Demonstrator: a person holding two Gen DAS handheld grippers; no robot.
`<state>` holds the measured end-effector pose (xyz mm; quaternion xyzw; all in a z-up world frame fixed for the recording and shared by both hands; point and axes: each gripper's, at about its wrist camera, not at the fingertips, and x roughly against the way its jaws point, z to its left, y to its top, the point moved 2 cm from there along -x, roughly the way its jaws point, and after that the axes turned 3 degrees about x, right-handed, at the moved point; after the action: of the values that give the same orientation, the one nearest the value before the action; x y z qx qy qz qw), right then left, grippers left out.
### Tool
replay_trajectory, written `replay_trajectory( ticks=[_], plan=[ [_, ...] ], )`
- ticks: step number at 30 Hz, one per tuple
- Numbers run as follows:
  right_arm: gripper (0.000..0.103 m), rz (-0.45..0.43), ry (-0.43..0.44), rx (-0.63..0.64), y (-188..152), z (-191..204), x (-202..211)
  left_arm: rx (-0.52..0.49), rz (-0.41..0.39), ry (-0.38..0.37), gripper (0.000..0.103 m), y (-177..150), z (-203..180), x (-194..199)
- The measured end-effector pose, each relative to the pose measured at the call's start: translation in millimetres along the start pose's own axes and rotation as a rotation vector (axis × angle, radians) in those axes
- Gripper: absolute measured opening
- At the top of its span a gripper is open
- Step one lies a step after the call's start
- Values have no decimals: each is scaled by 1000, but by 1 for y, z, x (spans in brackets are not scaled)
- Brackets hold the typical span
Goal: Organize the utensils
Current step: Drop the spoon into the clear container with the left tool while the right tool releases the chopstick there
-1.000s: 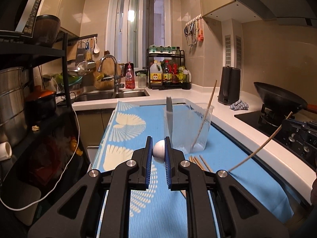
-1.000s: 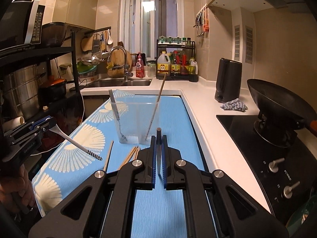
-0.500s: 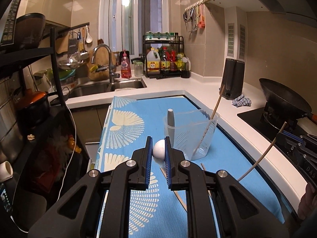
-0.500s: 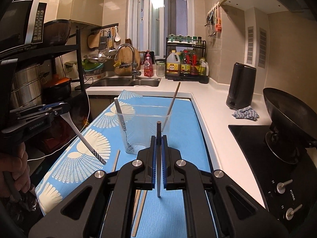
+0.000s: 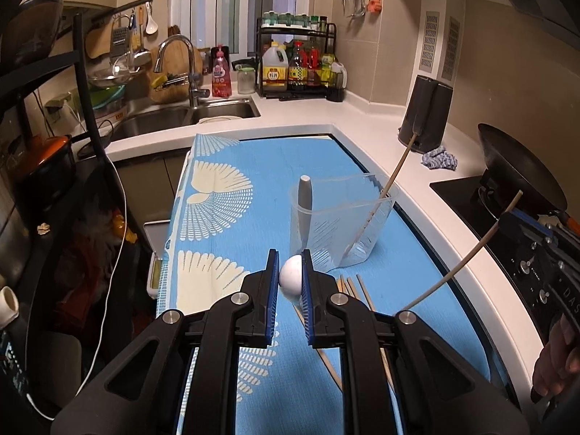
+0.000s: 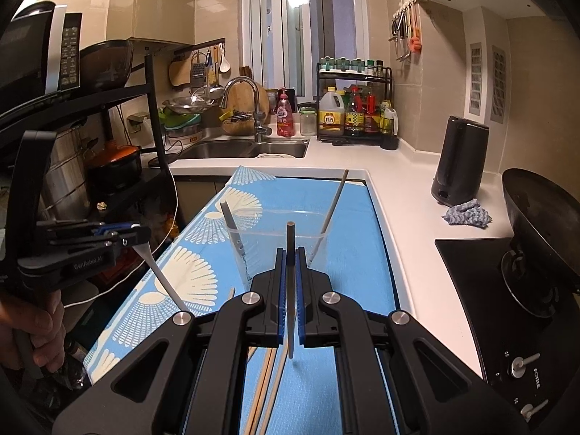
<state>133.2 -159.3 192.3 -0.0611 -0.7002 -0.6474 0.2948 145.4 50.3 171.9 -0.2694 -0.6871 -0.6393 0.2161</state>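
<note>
Two utensils stand in the clear plastic cup (image 5: 344, 217), frame centre; left claw (image 5: 290, 279) pinches a white-handled utensil (image 5: 291, 277), right claw (image 6: 289, 279) a thin wooden chopstick (image 6: 290, 253); loose chopsticks (image 6: 266, 380) remain on the counter.

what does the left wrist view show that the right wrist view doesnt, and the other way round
Only the left wrist view: the white rounded end of the utensil clamped in the left gripper, and the right gripper's chopstick seen side-on.
Only the right wrist view: the microwave, and the left gripper's utensil side-on.
Both: the clear plastic cup on the blue mat, loose chopsticks, sink, kettle.
</note>
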Motion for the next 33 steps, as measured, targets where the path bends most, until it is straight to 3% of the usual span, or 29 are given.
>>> replay_trajectory(
  ticks=[8, 14, 20, 24, 33],
  plan=[
    [5, -59, 11, 4, 56, -7, 8, -25, -19, -51, 12, 42, -5, 14],
    [5, -142, 9, 7, 104, -10, 11, -47, -104, -99, 12, 95, -19, 25],
    [5, -218, 4, 4, 139, -14, -1, -85, -204, -79, 12, 137, -32, 25],
    [5, -201, 5, -21, 133, -17, -35, -87, -163, -79, 12, 144, -35, -14],
    [5, -60, 4, -51, 74, -26, -106, -89, -9, -85, 12, 101, -32, -105]
  ],
)
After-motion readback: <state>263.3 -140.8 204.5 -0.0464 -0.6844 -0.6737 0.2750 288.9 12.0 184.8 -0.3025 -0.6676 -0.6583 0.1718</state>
